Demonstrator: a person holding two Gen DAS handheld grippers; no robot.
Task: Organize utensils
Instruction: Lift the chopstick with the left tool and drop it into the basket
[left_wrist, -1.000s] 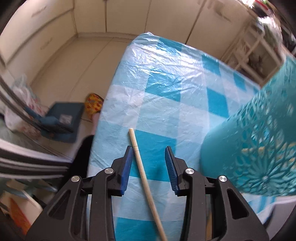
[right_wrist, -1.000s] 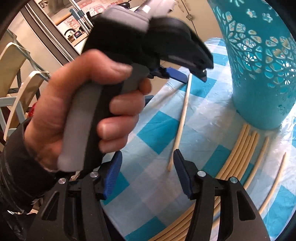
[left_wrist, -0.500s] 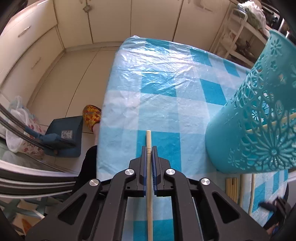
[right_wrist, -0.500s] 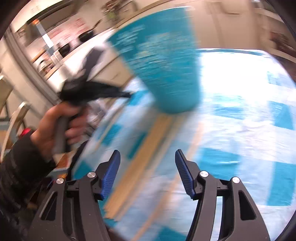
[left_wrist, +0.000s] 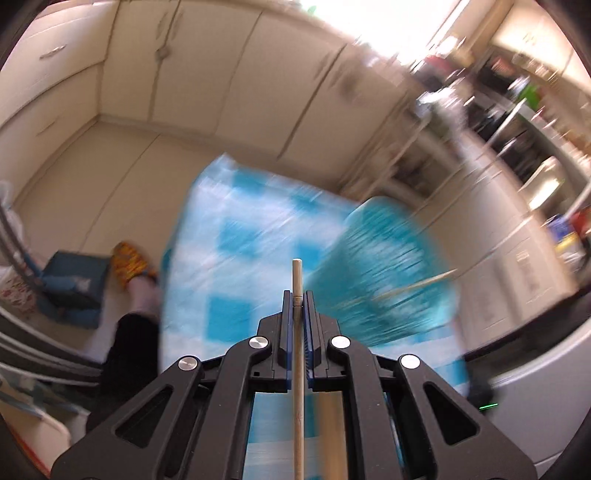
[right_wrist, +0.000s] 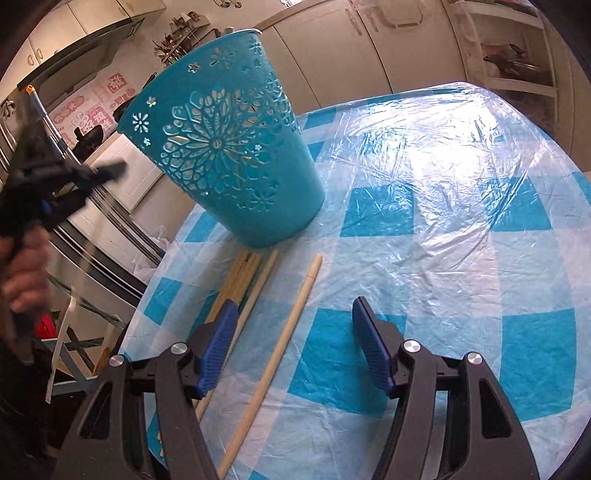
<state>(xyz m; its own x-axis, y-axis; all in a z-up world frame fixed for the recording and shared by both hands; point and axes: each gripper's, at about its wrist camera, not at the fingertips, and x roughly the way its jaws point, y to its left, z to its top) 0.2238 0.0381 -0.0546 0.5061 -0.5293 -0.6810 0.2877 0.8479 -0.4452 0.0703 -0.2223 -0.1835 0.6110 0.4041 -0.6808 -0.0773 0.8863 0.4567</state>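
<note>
Holding one pale wooden chopstick (left_wrist: 297, 373) between the blue pads, our left gripper (left_wrist: 297, 295) has its jaws pinched tight on the stick, where a second ago they stood spread to either side of it as it lay on the checked tablecloth (left_wrist: 236, 240). The stick is now clear of the cloth and its tip points past the near side of the teal basket (left_wrist: 384, 273), which shows blurred just beyond and to the right of the tip. We judge that one utensil is picked up and on its way to the basket, with the drop still to come.

Our right gripper (right_wrist: 291, 347) has just been opening its jaws; they stand spread with nothing between the pads, and a loose chopstick (right_wrist: 284, 343) lies on the cloth below them, its far end pointing at the basket's foot. That looks to us like the next stick to take.

Nearer the basket's base, to the left of that stick, a bundle of chopsticks (right_wrist: 236, 280) lies side by side, its far ends just beside the basket. The basket itself is a tall plastic tub with cut-out flower patterns, wider at the rim than at the foot. In the left wrist view a thin stick (left_wrist: 413, 286) shows faintly across its wall, seemingly already inside.
</note>
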